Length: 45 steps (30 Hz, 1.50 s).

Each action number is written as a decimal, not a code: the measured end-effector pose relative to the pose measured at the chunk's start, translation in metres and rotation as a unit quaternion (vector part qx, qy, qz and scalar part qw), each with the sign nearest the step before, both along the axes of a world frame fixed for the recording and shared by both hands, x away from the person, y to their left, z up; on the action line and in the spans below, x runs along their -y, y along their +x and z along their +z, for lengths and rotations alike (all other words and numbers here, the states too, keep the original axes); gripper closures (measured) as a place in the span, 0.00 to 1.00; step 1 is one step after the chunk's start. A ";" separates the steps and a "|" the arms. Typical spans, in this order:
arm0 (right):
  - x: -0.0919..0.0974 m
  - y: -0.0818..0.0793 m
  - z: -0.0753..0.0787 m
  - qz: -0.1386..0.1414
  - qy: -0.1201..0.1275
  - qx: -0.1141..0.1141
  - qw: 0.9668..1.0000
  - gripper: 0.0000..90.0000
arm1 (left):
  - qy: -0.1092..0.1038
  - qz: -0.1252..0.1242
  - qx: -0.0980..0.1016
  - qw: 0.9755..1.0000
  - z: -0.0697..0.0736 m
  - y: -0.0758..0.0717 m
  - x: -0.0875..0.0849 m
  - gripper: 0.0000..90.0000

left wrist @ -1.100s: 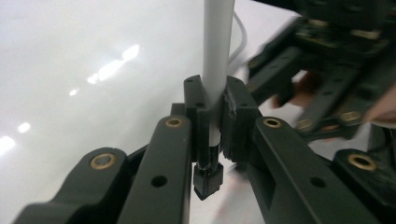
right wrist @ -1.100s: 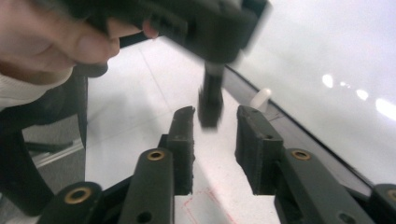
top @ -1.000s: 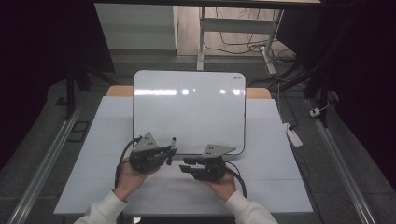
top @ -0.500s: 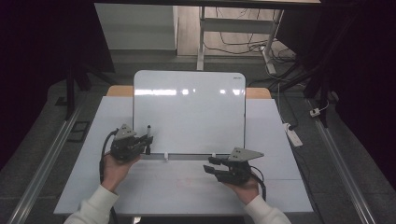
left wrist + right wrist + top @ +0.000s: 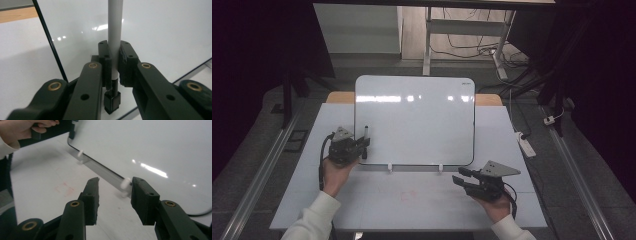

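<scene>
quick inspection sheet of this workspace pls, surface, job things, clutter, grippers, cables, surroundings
surface: white table, faint reddish smudge near the front.
job's things: marker clamped upright; whiteboard propped on two small white feet.
clutter: nothing seen.
grippers: left gripper shut on the marker at the board's left edge; right gripper open, jaws just been opening, nothing between them.
cables: black cable trails from each gripper; loose wires on the floor behind.
surroundings: power strip right of the table, dark room.

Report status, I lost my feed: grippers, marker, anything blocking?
Left hand-held gripper shut on marker, upright at whiteboard left edge. Right hand-held gripper open, empty. Nothing blocking.
</scene>
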State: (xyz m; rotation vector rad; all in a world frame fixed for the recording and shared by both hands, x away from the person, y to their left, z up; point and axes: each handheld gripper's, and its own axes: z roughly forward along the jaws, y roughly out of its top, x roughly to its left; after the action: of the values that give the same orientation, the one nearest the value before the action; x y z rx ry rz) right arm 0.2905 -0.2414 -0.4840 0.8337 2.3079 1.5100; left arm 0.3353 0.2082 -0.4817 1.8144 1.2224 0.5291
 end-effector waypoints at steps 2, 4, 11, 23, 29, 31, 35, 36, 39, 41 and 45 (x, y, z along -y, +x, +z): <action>0.007 -0.001 -0.001 -0.010 -0.003 0.003 1.000 0.63 | 0.008 0.001 0.003 1.000 -0.001 0.001 0.003 0.90; 0.013 -0.001 -0.001 -0.022 -0.004 0.004 1.000 0.62 | 0.012 0.002 0.007 1.000 -0.003 0.003 0.005 0.89; 0.026 -0.001 -0.004 -0.038 -0.003 0.005 0.999 0.62 | 0.025 0.005 0.023 0.999 -0.008 0.006 0.005 0.89; 0.027 -0.001 -0.006 -0.038 -0.003 0.001 0.999 0.62 | 0.022 -0.015 0.050 0.998 -0.012 0.007 -0.001 0.87; 0.027 0.000 -0.007 -0.038 -0.003 0.001 0.999 0.62 | 0.019 -0.018 0.054 0.998 -0.013 0.007 -0.003 0.85; 0.027 0.000 -0.007 -0.038 -0.003 0.001 0.999 0.62 | 0.021 -0.019 0.056 0.998 -0.013 0.007 -0.003 0.85; 0.028 0.000 -0.007 -0.039 -0.002 0.000 0.999 0.61 | 0.016 -0.023 0.060 0.998 -0.010 0.004 -0.003 0.74; 0.028 0.000 -0.007 -0.040 -0.002 0.000 0.999 0.61 | 0.016 -0.025 0.062 0.998 -0.008 0.003 -0.003 0.73; 0.030 0.001 -0.008 -0.042 -0.005 -0.001 0.999 0.60 | 0.011 -0.038 0.062 0.997 -0.003 -0.002 -0.003 0.65; 0.031 0.003 -0.009 -0.043 -0.010 0.000 0.999 0.59 | 0.006 -0.048 0.056 0.997 0.000 -0.005 -0.004 0.59; 0.035 0.004 -0.012 -0.049 -0.025 0.006 0.998 0.57 | 0.006 -0.069 0.041 0.997 0.005 -0.015 -0.004 0.49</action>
State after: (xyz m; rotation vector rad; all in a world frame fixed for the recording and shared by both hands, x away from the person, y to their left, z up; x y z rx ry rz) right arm 0.2948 -0.2763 -0.4959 0.9072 2.2510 1.4074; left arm 0.3207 0.2122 -0.4762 1.8527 1.0325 0.5272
